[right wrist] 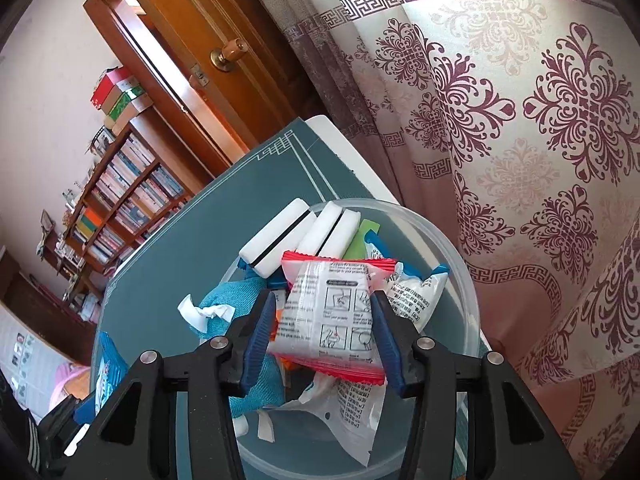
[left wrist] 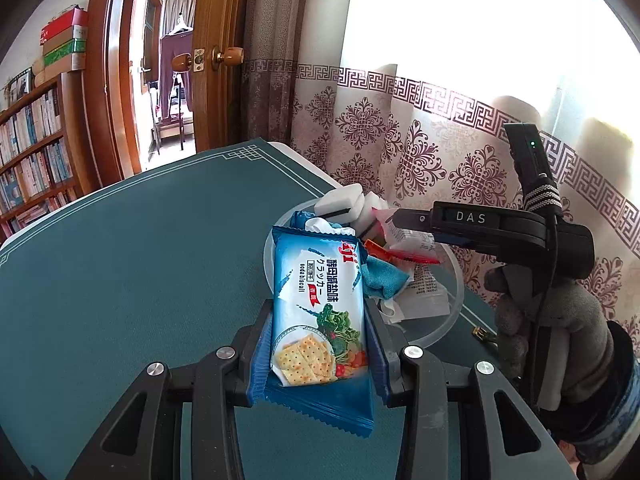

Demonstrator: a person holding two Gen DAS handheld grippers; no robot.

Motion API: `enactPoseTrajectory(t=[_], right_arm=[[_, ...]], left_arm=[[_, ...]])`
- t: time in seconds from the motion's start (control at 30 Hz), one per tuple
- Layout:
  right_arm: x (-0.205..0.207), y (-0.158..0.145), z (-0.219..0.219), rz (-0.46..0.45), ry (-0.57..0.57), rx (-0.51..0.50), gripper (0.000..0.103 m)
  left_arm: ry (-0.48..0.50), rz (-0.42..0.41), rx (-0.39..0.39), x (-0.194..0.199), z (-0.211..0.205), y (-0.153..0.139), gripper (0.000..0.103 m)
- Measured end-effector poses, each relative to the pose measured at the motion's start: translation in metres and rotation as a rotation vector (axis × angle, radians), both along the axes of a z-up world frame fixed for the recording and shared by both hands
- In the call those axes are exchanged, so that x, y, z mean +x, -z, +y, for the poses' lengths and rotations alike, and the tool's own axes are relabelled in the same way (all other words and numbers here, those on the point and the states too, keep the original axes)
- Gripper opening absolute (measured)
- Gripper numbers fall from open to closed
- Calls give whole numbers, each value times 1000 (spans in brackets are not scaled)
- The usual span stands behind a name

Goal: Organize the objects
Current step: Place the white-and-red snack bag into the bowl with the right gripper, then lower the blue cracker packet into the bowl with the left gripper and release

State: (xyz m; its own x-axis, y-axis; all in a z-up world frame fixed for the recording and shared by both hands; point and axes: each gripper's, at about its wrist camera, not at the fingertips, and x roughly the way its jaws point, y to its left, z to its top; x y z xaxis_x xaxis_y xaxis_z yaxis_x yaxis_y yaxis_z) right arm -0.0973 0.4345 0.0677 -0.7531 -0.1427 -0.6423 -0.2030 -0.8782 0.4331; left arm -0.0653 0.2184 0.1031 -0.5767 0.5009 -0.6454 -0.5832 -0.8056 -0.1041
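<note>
My left gripper (left wrist: 318,320) is shut on a blue soda biscuit packet (left wrist: 318,304) and holds it above the green table, just left of a clear plastic bowl (left wrist: 454,308). My right gripper (right wrist: 324,316) is shut on a red-edged white sachet (right wrist: 330,320) and holds it over the clear plastic bowl (right wrist: 460,264). The bowl holds white block erasers (right wrist: 280,240), a teal cloth (right wrist: 228,304), crumpled paper and other white sachets (right wrist: 416,292). The right gripper also shows in the left wrist view (left wrist: 394,218), reaching in from the right over the bowl.
A teal green mat (left wrist: 140,260) covers the table. A patterned curtain (left wrist: 420,152) hangs right behind the bowl. A wooden door (left wrist: 216,56) and a bookshelf (left wrist: 32,160) stand at the far left.
</note>
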Motion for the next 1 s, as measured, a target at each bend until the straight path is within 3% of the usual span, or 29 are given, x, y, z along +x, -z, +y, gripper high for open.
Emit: enactPoseTrajectory(t=[0.43,1.0], right_arm=[[45,-14,1,53,19,19,57],[88,-8,-2,36,25,15,57]], left_arm=[[54,5,-8,2,30,-2,43],[86,33,-59,-38,94,4,44]])
